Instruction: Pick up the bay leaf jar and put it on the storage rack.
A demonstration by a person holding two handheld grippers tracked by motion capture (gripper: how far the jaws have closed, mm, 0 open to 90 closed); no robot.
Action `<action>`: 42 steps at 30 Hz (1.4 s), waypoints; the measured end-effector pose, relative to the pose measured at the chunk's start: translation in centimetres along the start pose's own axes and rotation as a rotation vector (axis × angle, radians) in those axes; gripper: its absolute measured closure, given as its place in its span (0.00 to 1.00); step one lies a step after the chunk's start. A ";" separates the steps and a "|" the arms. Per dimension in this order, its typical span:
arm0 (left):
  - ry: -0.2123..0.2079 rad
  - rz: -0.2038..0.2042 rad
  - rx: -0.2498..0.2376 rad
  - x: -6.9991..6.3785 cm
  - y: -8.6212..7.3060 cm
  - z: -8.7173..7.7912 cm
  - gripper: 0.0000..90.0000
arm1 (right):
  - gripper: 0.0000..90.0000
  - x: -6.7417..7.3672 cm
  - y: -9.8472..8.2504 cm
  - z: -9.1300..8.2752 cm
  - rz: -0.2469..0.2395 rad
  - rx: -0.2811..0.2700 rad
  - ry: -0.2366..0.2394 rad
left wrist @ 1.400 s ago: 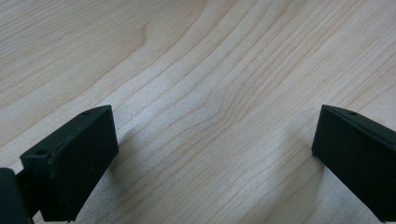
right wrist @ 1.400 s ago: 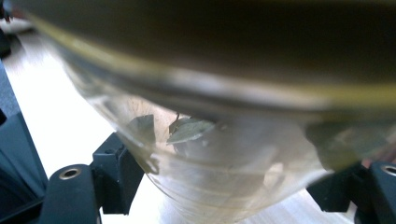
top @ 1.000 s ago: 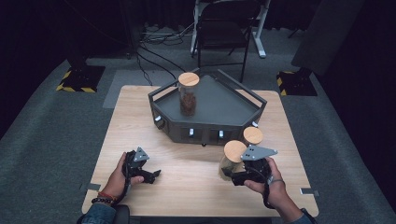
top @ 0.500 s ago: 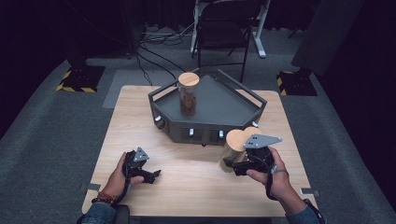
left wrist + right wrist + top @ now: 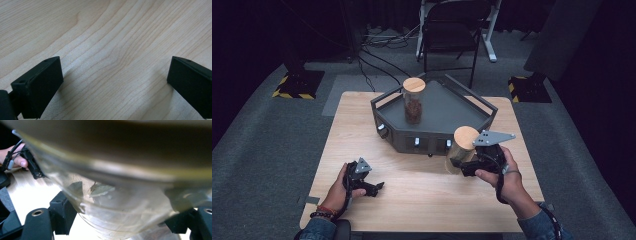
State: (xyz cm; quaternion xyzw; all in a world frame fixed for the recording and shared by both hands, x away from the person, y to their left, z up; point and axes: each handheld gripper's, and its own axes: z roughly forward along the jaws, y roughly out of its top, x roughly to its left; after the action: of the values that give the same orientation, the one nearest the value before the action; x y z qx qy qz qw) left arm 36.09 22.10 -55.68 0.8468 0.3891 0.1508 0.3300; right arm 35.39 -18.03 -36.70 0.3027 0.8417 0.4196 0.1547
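My right gripper (image 5: 468, 167) grasps the glass jar (image 5: 460, 150) just off the counter (image 5: 422, 200), near the tray (image 5: 439, 107). Smooth glass could slip and tip. Left gripper (image 5: 371, 188) rests released.

We record a pale wood-grain table (image 5: 362, 125), its grain showing as fine tan lines in the left gripper view. On it stands a dark grey tray (image 5: 447, 107) with small white knobs on its near face. The far jar (image 5: 413, 100) is clear glass with a tan lid and brown contents; the near jar (image 5: 460, 150) is clear with a tan lid, and the right gripper view shows grey-green leaves inside. Both grippers (image 5: 367, 187) (image 5: 468, 167) are black, each topped with a grey plate. The floor is grey carpet, with yellow-and-black striped blocks (image 5: 292, 92) far left and far right.
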 end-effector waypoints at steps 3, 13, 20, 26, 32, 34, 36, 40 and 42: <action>0.000 0.001 0.000 0.0 0.0 0.0 0.00 | 0.27 -0.3 0.6 -0.2 0.002 -0.001 -0.009; 0.000 0.000 0.000 0.0 0.0 0.0 0.00 | 0.27 -1.0 2.4 -0.5 -0.002 -0.004 -0.029; 0.000 0.000 0.000 0.0 0.0 0.0 0.00 | 0.27 -1.5 3.6 -0.3 -0.006 -0.004 -0.038; 0.000 0.000 0.000 0.0 0.0 0.0 0.00 | 0.27 -1.9 4.5 -0.3 -0.005 -0.007 -0.044; 0.000 0.000 0.000 0.0 0.0 0.0 0.00 | 0.27 -2.4 5.6 0.1 -0.011 0.000 -0.055; 0.000 0.000 0.000 0.0 0.0 0.0 0.00 | 0.27 -2.4 5.9 0.4 -0.020 0.007 -0.069; 0.000 0.000 0.000 0.0 0.0 0.0 0.00 | 0.27 -2.5 6.2 0.6 -0.019 0.006 -0.069; 0.000 0.000 0.000 0.0 0.0 0.0 0.00 | 0.27 -2.8 6.7 1.1 -0.011 0.009 -0.078; 0.000 0.000 0.000 0.0 0.0 0.0 0.00 | 0.27 -2.9 7.0 1.4 -0.007 0.010 -0.086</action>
State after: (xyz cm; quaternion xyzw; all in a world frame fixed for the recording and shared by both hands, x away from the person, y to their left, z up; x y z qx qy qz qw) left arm 36.09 22.10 -55.68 0.8468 0.3890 0.1508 0.3299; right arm 41.00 -15.76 -31.89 0.3185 0.8374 0.4012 0.1908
